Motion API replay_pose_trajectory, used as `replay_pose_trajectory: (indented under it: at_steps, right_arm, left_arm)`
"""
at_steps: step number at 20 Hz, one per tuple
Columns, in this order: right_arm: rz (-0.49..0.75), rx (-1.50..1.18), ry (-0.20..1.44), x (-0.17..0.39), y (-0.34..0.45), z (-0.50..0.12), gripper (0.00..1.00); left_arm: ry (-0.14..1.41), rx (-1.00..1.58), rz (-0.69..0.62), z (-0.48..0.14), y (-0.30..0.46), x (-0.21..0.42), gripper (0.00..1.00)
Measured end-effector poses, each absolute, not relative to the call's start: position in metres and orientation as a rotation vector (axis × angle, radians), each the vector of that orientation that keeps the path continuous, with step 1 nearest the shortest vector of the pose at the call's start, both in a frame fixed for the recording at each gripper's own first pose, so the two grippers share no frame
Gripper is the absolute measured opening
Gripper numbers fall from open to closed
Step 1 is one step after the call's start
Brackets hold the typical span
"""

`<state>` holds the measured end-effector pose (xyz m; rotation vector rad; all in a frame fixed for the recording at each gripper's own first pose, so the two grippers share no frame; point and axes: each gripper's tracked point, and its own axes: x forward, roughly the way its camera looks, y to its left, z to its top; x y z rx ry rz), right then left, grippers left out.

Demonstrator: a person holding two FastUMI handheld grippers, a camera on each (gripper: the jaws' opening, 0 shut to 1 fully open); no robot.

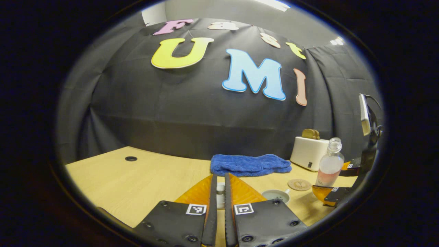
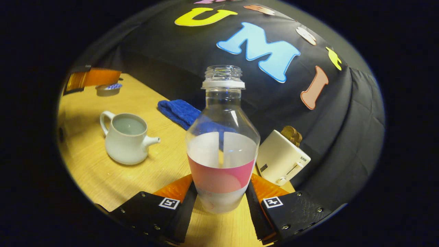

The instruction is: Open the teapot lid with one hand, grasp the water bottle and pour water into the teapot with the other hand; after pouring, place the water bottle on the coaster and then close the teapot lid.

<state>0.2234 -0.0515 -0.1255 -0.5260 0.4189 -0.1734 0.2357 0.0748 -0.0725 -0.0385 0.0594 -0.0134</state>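
My right gripper [image 2: 222, 181] is shut on the water bottle [image 2: 223, 154], which is upright, uncapped and about half full, with a pink label. To its left on the table stands the white teapot [image 2: 127, 137], lid off, with water showing inside. In the left gripper view, my left gripper [image 1: 220, 175] is shut on the small white teapot lid [image 1: 220, 195]. From there the open teapot [image 1: 276, 195] sits just right of the fingers, with the round coaster [image 1: 299, 184] beyond it. Right of the coaster is the bottle [image 1: 329, 164], held in the right gripper [image 1: 334, 178]. The right gripper view shows the left gripper [image 2: 92, 78] holding the lid [image 2: 108, 88] above the far table.
A folded blue towel [image 1: 250, 164] lies at the back of the wooden table [image 1: 137, 181] by the black cloth wall. A white toaster [image 1: 308, 152] with bread in it stands at the back right, close behind the bottle. A cable hole [image 1: 131, 158] is at the far left.
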Motion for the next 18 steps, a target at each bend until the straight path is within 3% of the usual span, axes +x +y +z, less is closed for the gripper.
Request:
replay_pose_trajectory:
  at_steps: [10, 18]
  right_arm:
    - [-0.157, -0.895, 0.491, 0.232, -0.054, -0.109, 0.73]
    - [-0.216, -1.298, 0.437, 0.252, -0.059, -0.086, 0.73]
  left_arm:
    - [0.041, -0.121, -0.015, -0.077, 0.087, 0.237, 0.16]
    - [0.033, -0.17, 0.008, -0.077, 0.106, 0.239, 0.17]
